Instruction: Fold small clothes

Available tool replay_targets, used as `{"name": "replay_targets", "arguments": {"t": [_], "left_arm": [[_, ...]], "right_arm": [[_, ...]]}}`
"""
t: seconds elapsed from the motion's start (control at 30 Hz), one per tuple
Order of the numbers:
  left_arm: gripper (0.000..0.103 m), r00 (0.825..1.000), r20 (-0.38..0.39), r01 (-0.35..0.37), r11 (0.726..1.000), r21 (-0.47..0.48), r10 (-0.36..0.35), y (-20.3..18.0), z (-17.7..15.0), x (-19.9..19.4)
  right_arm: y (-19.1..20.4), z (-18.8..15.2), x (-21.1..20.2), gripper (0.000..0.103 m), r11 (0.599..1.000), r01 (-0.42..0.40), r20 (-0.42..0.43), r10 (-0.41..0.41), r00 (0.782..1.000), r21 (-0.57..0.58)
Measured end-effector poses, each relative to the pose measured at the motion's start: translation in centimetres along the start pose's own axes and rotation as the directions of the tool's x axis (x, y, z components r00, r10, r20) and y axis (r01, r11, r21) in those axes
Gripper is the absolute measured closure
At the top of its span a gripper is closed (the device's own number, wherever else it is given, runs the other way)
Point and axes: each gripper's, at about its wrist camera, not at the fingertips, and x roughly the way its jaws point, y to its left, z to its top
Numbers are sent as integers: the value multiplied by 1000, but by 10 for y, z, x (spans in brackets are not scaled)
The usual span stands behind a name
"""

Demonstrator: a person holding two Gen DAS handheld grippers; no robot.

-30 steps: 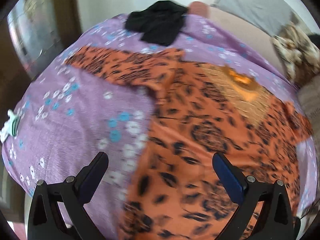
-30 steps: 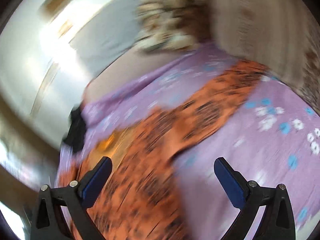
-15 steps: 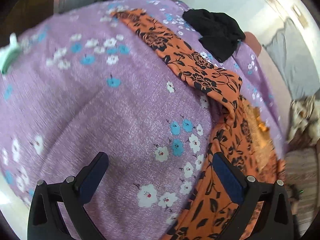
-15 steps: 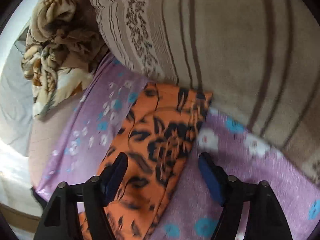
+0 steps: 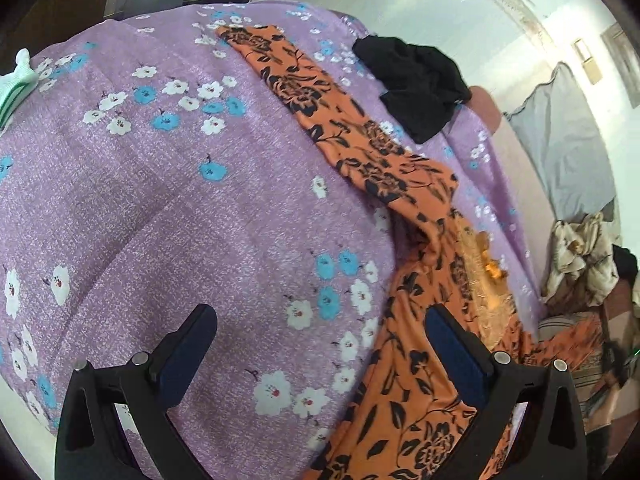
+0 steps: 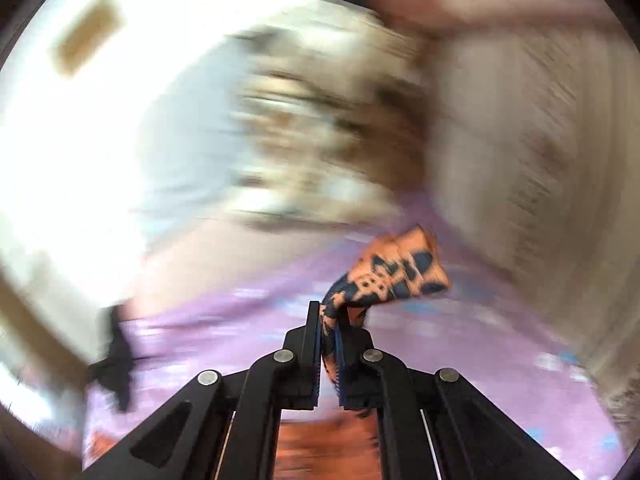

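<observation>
An orange garment with black flower print [image 5: 404, 408] lies spread on a purple flowered bedsheet [image 5: 168, 208]. One long sleeve [image 5: 320, 100] runs toward the far edge. My left gripper [image 5: 320, 344] is open and empty, hovering above the sheet at the garment's left edge. My right gripper [image 6: 328, 344] is shut on the end of the garment's other sleeve [image 6: 396, 276] and holds it lifted above the sheet. The right wrist view is blurred by motion.
A black garment [image 5: 416, 80] lies crumpled at the far edge of the bed. A striped pillow [image 6: 540, 140] and a brown patterned blanket [image 5: 580, 256] sit at the right. A white and green item [image 5: 16, 84] lies at the left edge.
My right gripper has closed on the sleeve end and lifted it off the sheet. My left gripper stays open and has shifted only slightly.
</observation>
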Motion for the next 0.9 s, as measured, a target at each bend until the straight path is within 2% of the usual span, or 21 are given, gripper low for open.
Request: {"name": "replay_targets", "arguments": {"t": [0.07,0.13,0.17,0.23,0.3,0.33,0.37,0.4,0.43,0.47,0.53,0.63,0.73,0.8,0.83,0.9], "left_arm": [[0,1000,7,13,1000,8,-14,-1,0,-3],[0,1000,12,29,999,17,-29,-1,-1,-7],[0,999,15,35,999,19,-35,-1,-2,-9],[0,999,11,53,999,14,-53,1,-2,-11],[0,998,9,63,998,5,-63,3,-2,-11],[0,998,10,66,998,5,-66,3,-1,-11],[0,997,11,70,998,9,-70,2,-2,-12],[0,998,14,69,998,15,-69,1,-2,-13],[0,997,16,69,997,21,-69,0,-3,-13],[0,997,18,71,997,29,-72,-1,-4,-14],[0,996,25,79,996,38,-80,-3,-4,-15],[0,996,28,82,995,50,-83,-7,-4,-15],[0,996,35,76,995,70,-78,-10,-4,-15],[0,996,37,73,995,72,-76,-10,-4,-15],[0,996,35,73,995,74,-76,-10,-4,-14],[0,996,36,72,994,84,-75,-12,-5,-14]], "right_arm": [[70,-14,-8,97,991,-122,8,123,992,-52],[134,-46,-3,97,973,-224,-16,223,975,-59],[167,-71,2,97,965,-256,-34,254,967,-58],[204,-116,26,95,966,-251,-79,247,966,-59],[229,-173,70,58,963,-264,-241,243,939,-55],[236,-205,92,21,964,-261,-332,230,915,-51],[238,-241,110,17,967,-250,-425,207,881,-47],[236,-280,130,17,970,-239,-553,178,814,-41],[232,-305,139,18,974,-223,-625,154,765,-32],[225,-324,142,18,979,-204,-661,146,736,-11],[220,-326,136,18,977,-214,-642,163,749,-3],[213,-297,114,18,970,-242,-587,196,785,0],[200,-258,105,18,967,-252,-503,198,841,-40],[176,-245,106,18,980,-197,-459,159,874,-35],[163,-242,115,18,989,-149,-460,131,878,-4],[129,-246,124,18,993,-66,-486,108,868,102]]}}
